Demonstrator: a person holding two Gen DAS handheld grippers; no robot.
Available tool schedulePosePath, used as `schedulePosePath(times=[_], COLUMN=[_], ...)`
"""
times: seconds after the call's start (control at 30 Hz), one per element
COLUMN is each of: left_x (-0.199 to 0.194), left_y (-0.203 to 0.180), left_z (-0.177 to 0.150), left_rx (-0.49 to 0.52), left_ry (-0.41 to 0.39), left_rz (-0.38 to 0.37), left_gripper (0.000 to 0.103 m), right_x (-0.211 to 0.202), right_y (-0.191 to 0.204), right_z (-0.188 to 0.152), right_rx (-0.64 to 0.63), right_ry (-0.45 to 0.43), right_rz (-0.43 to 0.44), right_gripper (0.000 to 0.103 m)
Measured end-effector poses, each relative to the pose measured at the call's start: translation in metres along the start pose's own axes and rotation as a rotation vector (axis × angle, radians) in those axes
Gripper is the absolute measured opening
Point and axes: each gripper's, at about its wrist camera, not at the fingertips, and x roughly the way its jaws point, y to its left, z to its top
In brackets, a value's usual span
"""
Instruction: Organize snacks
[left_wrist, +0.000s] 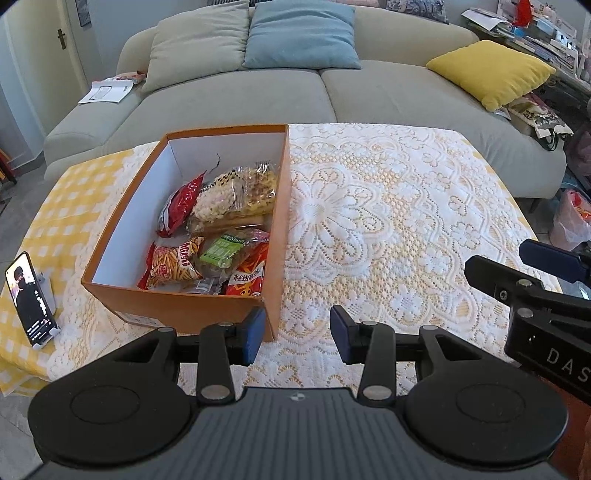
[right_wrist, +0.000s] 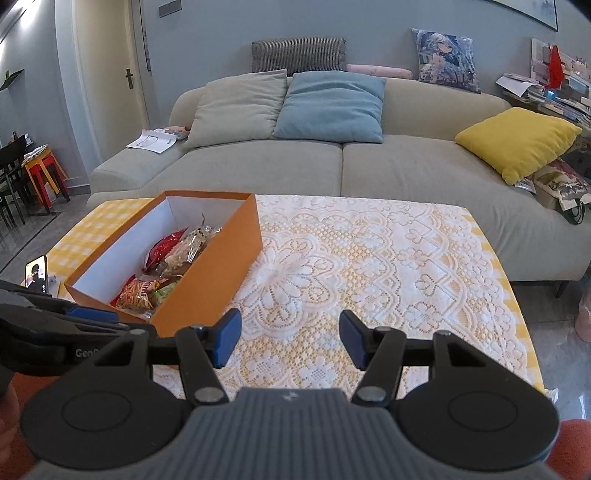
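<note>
An orange cardboard box (left_wrist: 280, 221) stands on the left of the lace-covered table (left_wrist: 388, 221). It holds several snack bags: a red bag (left_wrist: 177, 206), clear bags of puffs (left_wrist: 236, 195), a fries bag (left_wrist: 177, 266) and a green bag (left_wrist: 225, 247). My left gripper (left_wrist: 297, 338) is open and empty, just in front of the box's near right corner. My right gripper (right_wrist: 290, 338) is open and empty over the lace cloth (right_wrist: 369, 266), to the right of the box (right_wrist: 229, 258). The right gripper also shows in the left wrist view (left_wrist: 524, 269).
A phone (left_wrist: 31, 299) leans on a stand at the table's left edge. A grey sofa (left_wrist: 332, 88) with grey, blue and yellow cushions stands behind the table. Cluttered shelves are at the far right. Stools and chairs (right_wrist: 40, 177) stand at the far left.
</note>
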Motion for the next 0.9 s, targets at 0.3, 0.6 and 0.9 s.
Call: schedulePosePath(times=[0.3,0.6,0.9], left_x=[-0.0022,-0.0008,-0.0018], left_y=[-0.0030,-0.0064,-0.0056], left_z=[0.0013,0.0001,-0.0013], left_rx=[0.006,0.015,0.017], left_ry=[-0.009,-0.007,-0.009], left_rz=[0.006,0.006,-0.002], left_gripper=[0.048,0.048,0.048], right_x=[-0.0067,-0.0038,-0.0044], right_y=[-0.0012,-0.0061,-0.0046], right_z=[-0.0008,-0.0025,-0.0031], right_rx=[-0.001,0.025,0.016], right_ry=[-0.016,-0.001,-0.002], right_rz=[-0.007,-0.013,-0.007], right_gripper=[0.058,0.058,0.058])
